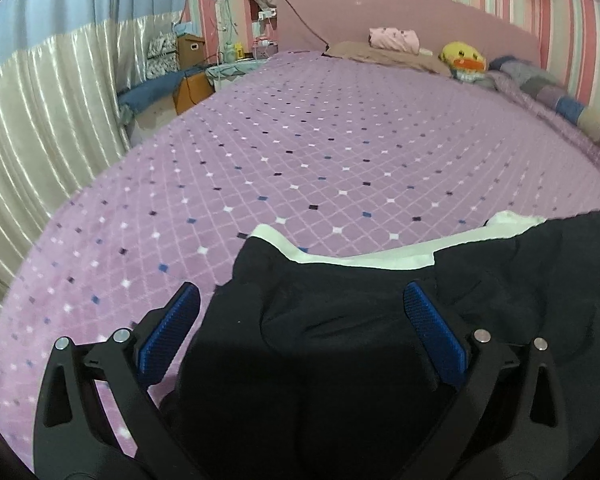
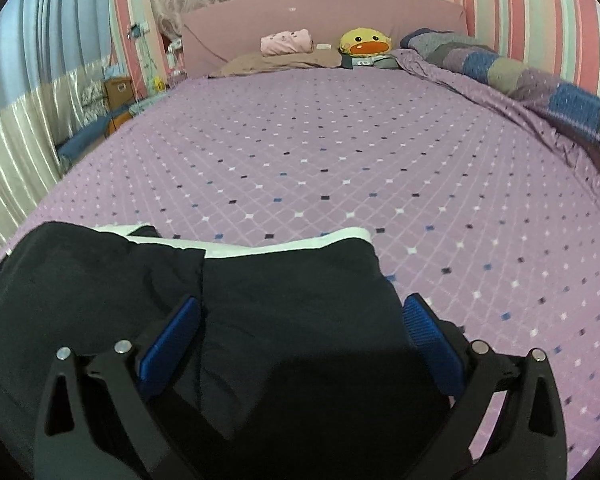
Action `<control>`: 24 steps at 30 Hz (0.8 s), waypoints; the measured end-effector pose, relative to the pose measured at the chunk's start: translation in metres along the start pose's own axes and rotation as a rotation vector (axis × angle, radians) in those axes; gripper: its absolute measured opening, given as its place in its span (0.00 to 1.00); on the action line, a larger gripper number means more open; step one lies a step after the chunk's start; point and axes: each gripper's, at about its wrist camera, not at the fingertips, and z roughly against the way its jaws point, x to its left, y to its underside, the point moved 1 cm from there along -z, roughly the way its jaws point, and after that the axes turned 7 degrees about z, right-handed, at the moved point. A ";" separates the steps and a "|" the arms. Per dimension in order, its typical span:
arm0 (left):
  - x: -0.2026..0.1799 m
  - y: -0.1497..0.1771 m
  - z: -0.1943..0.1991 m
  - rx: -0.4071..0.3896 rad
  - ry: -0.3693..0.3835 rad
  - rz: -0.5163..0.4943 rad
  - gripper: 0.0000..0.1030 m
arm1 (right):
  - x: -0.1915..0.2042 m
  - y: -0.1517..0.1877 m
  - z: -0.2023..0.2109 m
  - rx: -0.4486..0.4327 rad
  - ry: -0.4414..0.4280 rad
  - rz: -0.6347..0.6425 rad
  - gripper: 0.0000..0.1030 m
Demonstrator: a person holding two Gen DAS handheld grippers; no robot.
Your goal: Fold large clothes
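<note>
Both grippers spread wide over a dark garment at the near edge of the bed.

The black garment (image 1: 340, 320) with its white band (image 1: 380, 258) lies bunched on the purple diamond-patterned bedspread (image 1: 300, 140), far from the pillow and duck plush (image 2: 365, 43). The left gripper (image 1: 300, 304) and right gripper (image 2: 302, 316) each hover with jaws wide apart, gripping nothing. Risk, as I judge it: closing here could pinch several rumpled layers at once, or miss the edge, so the fold drags crooked; the overlapping flap near the right gripper's left pad (image 2: 172, 340) invites that.
</note>
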 end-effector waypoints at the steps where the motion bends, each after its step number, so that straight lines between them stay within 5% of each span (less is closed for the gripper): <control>1: 0.002 0.002 -0.001 -0.006 0.015 0.014 0.97 | -0.003 0.002 0.001 -0.020 -0.020 -0.018 0.98; 16: 0.032 0.015 0.010 -0.133 0.210 0.201 0.97 | -0.042 0.024 0.015 -0.254 -0.200 -0.248 0.98; 20: 0.023 0.012 0.004 -0.095 0.151 0.175 0.97 | -0.043 0.019 0.007 -0.190 -0.179 -0.261 0.98; 24: 0.003 0.004 0.004 0.000 0.013 0.067 0.97 | -0.057 0.009 0.006 0.004 -0.178 -0.289 0.98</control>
